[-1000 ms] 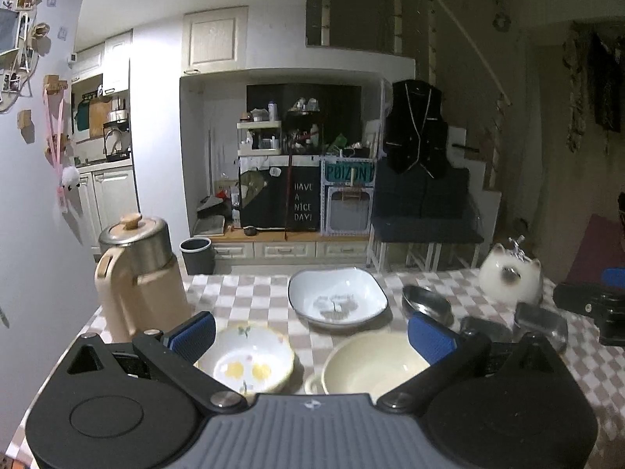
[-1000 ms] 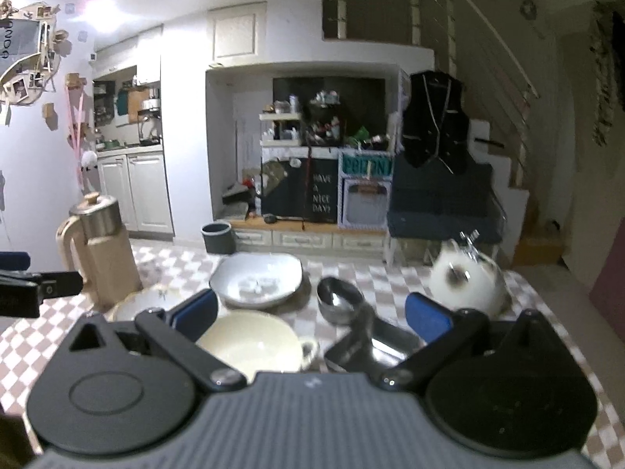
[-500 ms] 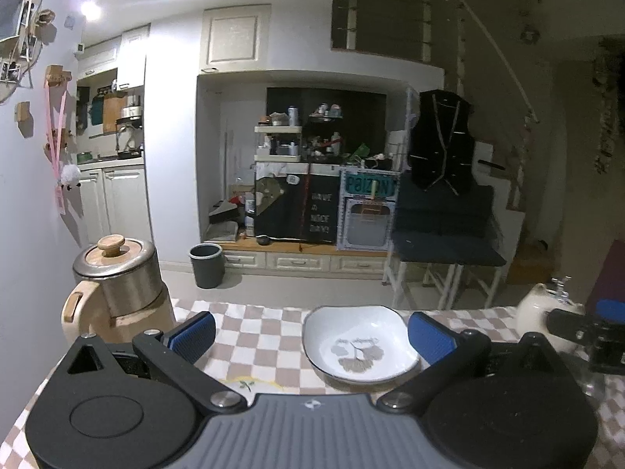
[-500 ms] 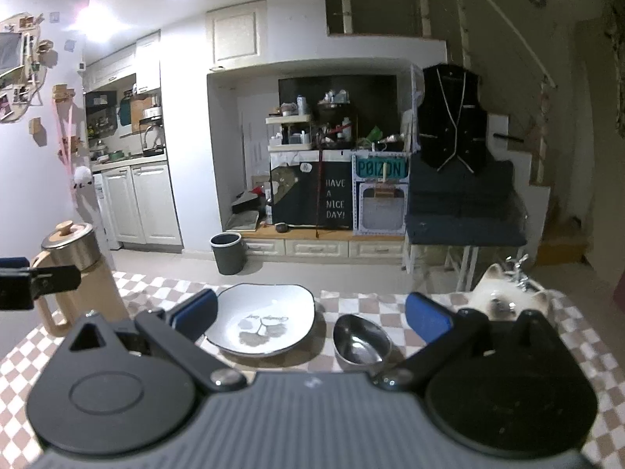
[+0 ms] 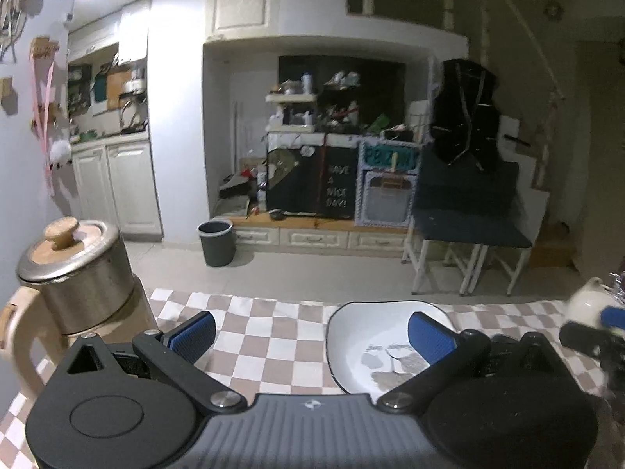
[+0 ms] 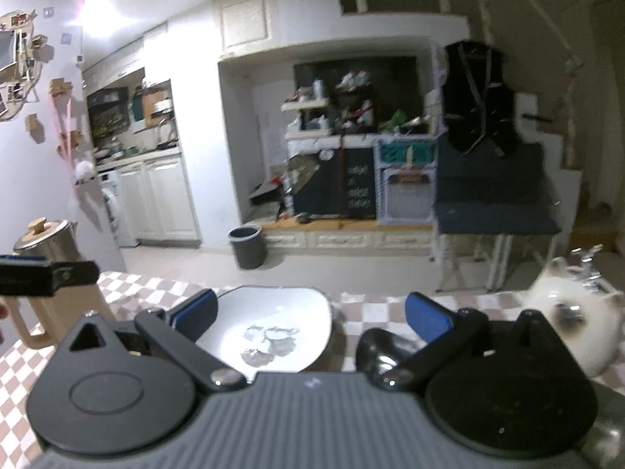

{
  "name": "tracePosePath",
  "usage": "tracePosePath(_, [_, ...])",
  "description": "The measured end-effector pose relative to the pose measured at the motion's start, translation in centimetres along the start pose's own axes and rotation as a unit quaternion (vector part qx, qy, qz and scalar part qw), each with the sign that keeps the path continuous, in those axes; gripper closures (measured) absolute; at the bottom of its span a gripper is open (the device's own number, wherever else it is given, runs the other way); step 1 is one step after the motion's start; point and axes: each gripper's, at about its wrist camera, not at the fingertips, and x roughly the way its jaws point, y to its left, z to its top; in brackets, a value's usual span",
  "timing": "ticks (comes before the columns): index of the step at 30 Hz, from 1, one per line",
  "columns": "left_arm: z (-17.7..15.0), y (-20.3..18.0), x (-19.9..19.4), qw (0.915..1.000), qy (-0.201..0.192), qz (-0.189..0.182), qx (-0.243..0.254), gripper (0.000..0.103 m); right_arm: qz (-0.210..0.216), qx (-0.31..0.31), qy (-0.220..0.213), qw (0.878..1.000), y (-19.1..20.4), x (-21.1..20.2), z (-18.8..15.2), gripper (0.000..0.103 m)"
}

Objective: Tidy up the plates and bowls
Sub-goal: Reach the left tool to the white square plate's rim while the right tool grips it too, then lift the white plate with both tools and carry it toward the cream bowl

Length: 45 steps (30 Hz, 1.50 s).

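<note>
Change since a second ago: both cameras now look higher and further forward. The yellow-flowered bowl, the cream bowl and the metal tins seen then are out of view, hidden below the gripper bodies; the room beyond fills more of each view.

Left gripper (image 5: 311, 330): jaws spread wide, nothing between the blue pads (image 5: 193, 330). It hangs above the checked tablecloth (image 5: 269, 328).

Right gripper (image 6: 311, 314): jaws likewise wide apart, holding nothing.

White dish (image 5: 365, 342): rounded-square, dark rim, grey print in its well; rests flat on the tablecloth. In the left view the right pad overlaps its far edge; in the right view the dish (image 6: 273, 326) lies between the pads, nearer the left one.

Steel bowl (image 6: 377, 353): small, just right of the dish, partly covered by the right gripper's finger.

Jug (image 5: 74, 285): cream body, steel lid with wooden knob, at the table's left edge.

Cat-shaped pot (image 6: 574, 320): white, at the table's right side, blurred.

Background: grey bin (image 5: 216, 243) on the floor; black vest (image 5: 465, 109) hung over a dark bench; white cabinets at left.

Writing: chalkboard (image 5: 338, 191) reads "HAVE A NICE DAY!"; the teal sign beside it is too blurred to read.
</note>
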Motion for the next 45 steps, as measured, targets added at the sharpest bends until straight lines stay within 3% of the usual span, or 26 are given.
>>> tracePosePath(8, [0.5,1.3,7.0,0.9984,0.052,-0.012,-0.019,0.000,-0.009,0.027,0.059,0.998,-1.2,5.5,0.4,0.000])
tracePosePath(10, [0.7,1.7,8.7,0.9971,0.066,-0.009,-0.037,0.000,-0.007,0.046,0.069,0.997,-1.9,6.8,0.6,0.004])
tracePosePath(13, [0.8,2.3,10.9,0.9953,0.081,-0.018,-0.049,0.003,-0.004,0.064,0.088,0.994,-2.5,8.7,0.8,0.018])
tracePosePath(19, [0.1,2.9,14.6,0.9874,0.133,-0.049,-0.069,0.029,0.013,0.075,0.128,0.989,-2.2,12.5,1.5,0.036])
tracePosePath(24, [-1.1,2.9,18.4,0.9701,0.208,-0.080,-0.095,0.052,0.007,0.091,0.193,0.977,-1.8,15.3,0.6,0.054])
tracePosePath(26, [-1.7,2.7,19.4,0.9636,0.235,-0.080,-0.099,0.054,0.007,0.092,0.216,0.972,-1.7,16.1,0.1,0.060])
tracePosePath(29, [-2.2,2.1,20.3,0.9620,0.247,-0.077,-0.086,0.056,0.003,0.092,0.237,0.967,-1.6,17.0,-0.6,0.062])
tracePosePath(31, [-2.3,1.8,20.7,0.9617,0.252,-0.076,-0.076,0.062,0.004,0.087,0.245,0.966,-1.5,17.6,-0.3,0.064])
tracePosePath(33, [-2.3,1.7,21.3,0.9599,0.261,-0.076,-0.069,0.085,-0.003,0.074,0.253,0.965,-0.9,18.3,-0.3,0.068])
tracePosePath(37, [-2.1,1.6,22.0,0.9587,0.263,-0.081,-0.070,0.088,-0.010,0.046,0.257,0.965,0.1,19.5,-0.5,0.082])
tracePosePath(45, [-2.8,2.9,22.9,0.9498,0.262,-0.120,-0.122,0.091,-0.003,0.041,0.246,0.968,0.4,20.5,-0.4,0.080])
